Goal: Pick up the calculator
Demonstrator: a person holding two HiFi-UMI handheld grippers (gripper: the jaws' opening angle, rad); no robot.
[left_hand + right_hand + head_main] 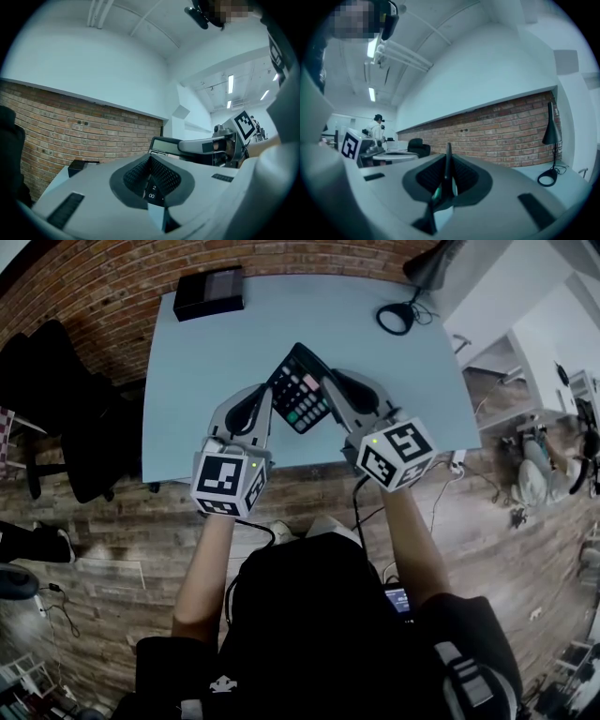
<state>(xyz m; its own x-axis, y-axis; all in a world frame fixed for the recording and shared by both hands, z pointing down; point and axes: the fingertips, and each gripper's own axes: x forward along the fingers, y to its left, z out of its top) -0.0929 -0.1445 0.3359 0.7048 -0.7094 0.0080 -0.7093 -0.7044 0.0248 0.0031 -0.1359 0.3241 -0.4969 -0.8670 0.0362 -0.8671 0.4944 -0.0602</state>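
Your left tongs (265, 401) and right tongs (336, 395) both pinch the calculator (298, 390) near the table's (206, 362) front edge.

Table (206, 390): pale blue-grey rectangular top, in the upper middle of the head view, its far edge against a red brick wall.
Upper left corner of the top: a black box (208, 293), lying flat near the wall edge.
Upper right corner of the top: a black desk lamp (397, 317) standing on its ring-shaped base, the stem rising toward the frame's top.
Under the table: wood-plank floor (112, 549).
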